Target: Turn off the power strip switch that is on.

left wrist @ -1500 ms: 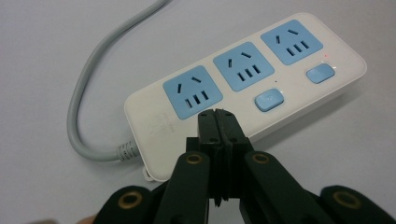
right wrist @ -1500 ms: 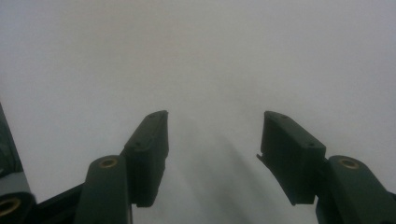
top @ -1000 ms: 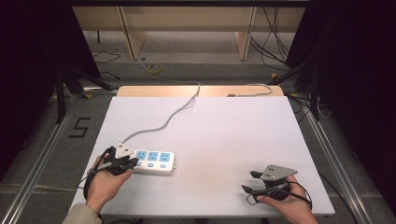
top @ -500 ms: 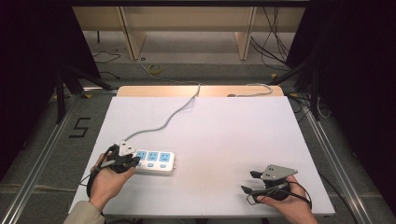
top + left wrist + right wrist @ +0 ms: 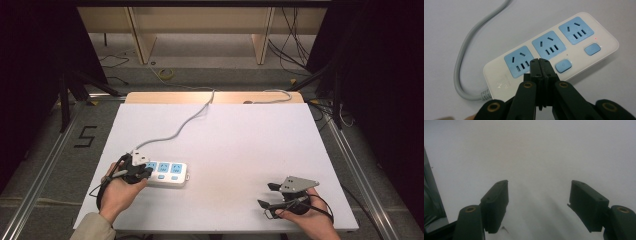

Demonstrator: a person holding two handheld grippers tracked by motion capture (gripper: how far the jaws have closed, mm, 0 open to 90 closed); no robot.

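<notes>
- Left gripper point(image 5: 540, 65), black jaws clenched together on nothing, tips poised over the near edge of a white plastic power strip point(image 5: 549, 53) with three blue sockets, just ahead of and below the pads.
- Visible from the left gripper view alone: two blue push buttons point(image 5: 563, 65) right of the tips, a tiny red light by the farther one, grey cable point(image 5: 464, 62) curling off to the left.
- From the high view: power strip point(image 5: 167, 173) flat on the white table point(image 5: 240, 145), touching or just under the left gripper point(image 5: 139, 171); cable point(image 5: 180, 125) running to the far edge.
- Right gripper point(image 5: 266, 195), well apart from the strip, released, jaws wide.
- Right gripper view: spread pads point(image 5: 495, 202) over bare table surface point(image 5: 536, 157).
</notes>
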